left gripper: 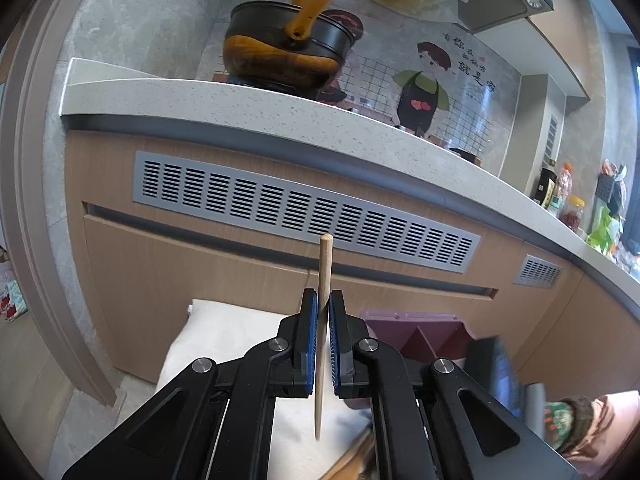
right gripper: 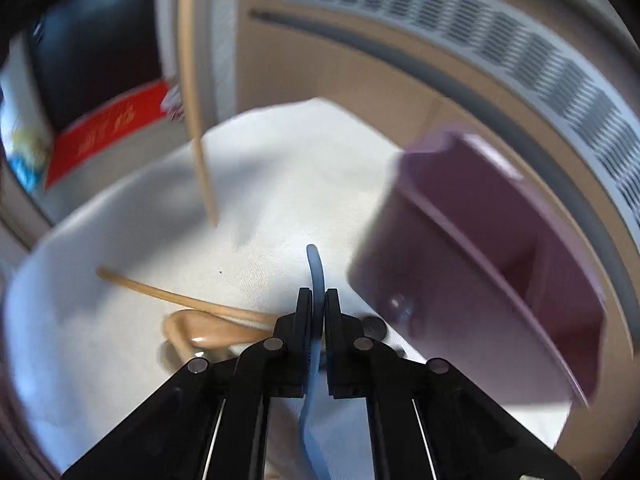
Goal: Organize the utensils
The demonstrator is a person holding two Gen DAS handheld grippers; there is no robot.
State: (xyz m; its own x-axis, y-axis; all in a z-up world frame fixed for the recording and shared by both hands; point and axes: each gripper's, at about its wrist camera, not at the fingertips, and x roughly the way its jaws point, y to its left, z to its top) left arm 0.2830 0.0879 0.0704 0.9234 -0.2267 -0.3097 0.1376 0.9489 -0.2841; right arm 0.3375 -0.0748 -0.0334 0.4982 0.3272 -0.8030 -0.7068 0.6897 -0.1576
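Note:
My left gripper (left gripper: pixel 323 307) is shut on a wooden chopstick (left gripper: pixel 324 280) and holds it upright above the white cloth (left gripper: pixel 224 336). The same chopstick shows in the right wrist view (right gripper: pixel 200 152), its tip near the cloth. My right gripper (right gripper: pixel 318 300) is shut on a blue utensil handle (right gripper: pixel 316 272), held above the white cloth (right gripper: pixel 280 184). A purple divided utensil holder (right gripper: pixel 500 248) stands to the right of it; it also shows in the left wrist view (left gripper: pixel 416 332). Another wooden chopstick (right gripper: pixel 180 294) and a wooden spoon (right gripper: pixel 208 330) lie on the cloth to the left of my right gripper.
A wooden cabinet front with a grey vent grille (left gripper: pixel 304 208) stands behind the cloth, under a speckled countertop (left gripper: pixel 280 108) with a black pot (left gripper: pixel 288 44). A red box (right gripper: pixel 108 128) lies on the floor at the left. The right view is blurred.

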